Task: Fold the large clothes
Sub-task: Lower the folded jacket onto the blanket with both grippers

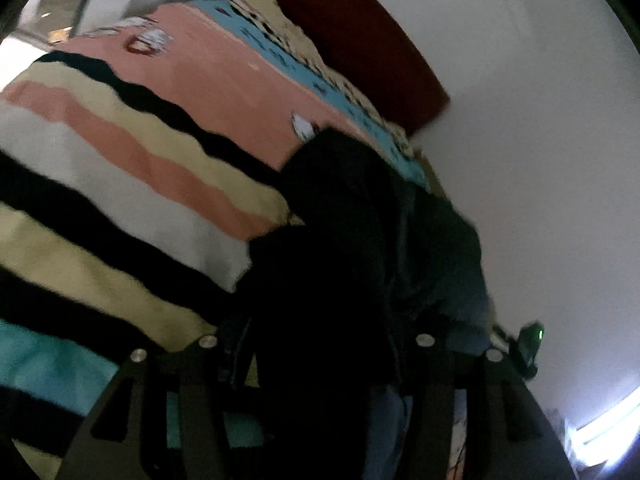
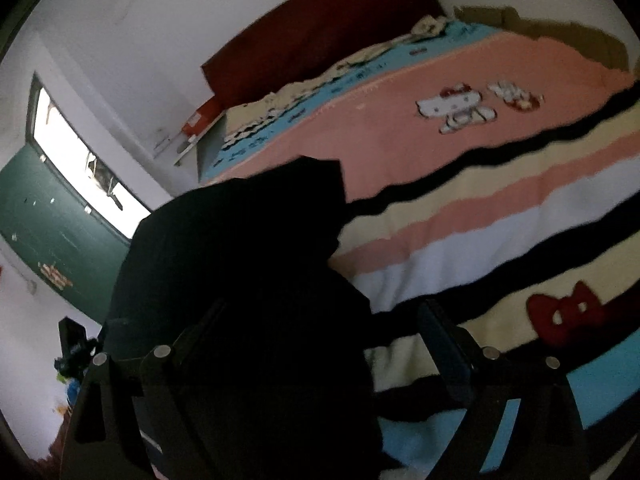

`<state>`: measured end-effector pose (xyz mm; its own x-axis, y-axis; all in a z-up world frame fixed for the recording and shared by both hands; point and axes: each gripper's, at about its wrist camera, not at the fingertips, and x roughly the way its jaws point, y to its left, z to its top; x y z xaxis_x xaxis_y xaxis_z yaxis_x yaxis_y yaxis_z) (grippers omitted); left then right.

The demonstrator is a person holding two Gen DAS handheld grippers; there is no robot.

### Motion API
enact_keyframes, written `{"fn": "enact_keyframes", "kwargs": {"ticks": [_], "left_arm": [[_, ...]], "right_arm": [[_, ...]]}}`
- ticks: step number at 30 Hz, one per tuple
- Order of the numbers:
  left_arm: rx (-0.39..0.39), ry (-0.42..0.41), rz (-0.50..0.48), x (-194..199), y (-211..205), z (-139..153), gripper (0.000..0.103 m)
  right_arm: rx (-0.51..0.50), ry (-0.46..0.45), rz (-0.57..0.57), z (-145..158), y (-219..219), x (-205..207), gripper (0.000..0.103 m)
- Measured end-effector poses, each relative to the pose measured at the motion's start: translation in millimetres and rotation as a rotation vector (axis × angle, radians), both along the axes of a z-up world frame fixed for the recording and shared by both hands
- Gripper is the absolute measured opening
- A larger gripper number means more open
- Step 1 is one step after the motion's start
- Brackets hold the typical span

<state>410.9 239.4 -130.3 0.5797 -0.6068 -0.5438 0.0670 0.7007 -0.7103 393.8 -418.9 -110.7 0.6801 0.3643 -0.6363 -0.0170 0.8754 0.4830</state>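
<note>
From the left wrist view, a bed fills most of the picture, spread with a striped blanket in bands of black, cream, salmon pink, white and light blue, with cartoon cat figures printed on the pink field. Along the far edge of the bed stands a dark red headboard against a plain white wall. A black garment lies in a heap on the blanket toward the wall side, and its near part hangs between the fingers of the left gripper; the jaws stand partly apart, but the dark and the blur hide whether the pads press on the cloth. From the right wrist view the same blanket runs away to the right, a red bow printed on a cream band near the right finger. The headboard meets a white wall, and to the left a bright window sits above a dark green panel. The garment is bunched at the near left of the bed, over the left finger of the right gripper, whose jaws stand wide apart, the right finger clear of the cloth.
</note>
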Motion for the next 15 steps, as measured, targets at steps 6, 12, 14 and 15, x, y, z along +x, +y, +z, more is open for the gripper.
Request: {"fn": "enact_keyframes", "kwargs": {"ticks": [6, 12, 14, 15], "left_arm": [[0.15, -0.105, 0.096, -10, -23, 64, 0.051], [0.228, -0.177, 0.001, 23, -111, 84, 0.051], [0.249, -0.169, -0.025, 38, -140, 77, 0.051], [0.259, -0.163, -0.037, 46, -153, 71, 0.051]], "right_arm": [[-0.086, -0.033, 0.059, 18, 41, -3, 0.092], [-0.092, -0.094, 0.059, 22, 88, 25, 0.092], [-0.074, -0.102, 0.044, 19, 97, 38, 0.092], [-0.064, -0.102, 0.035, 15, 101, 46, 0.092]]}}
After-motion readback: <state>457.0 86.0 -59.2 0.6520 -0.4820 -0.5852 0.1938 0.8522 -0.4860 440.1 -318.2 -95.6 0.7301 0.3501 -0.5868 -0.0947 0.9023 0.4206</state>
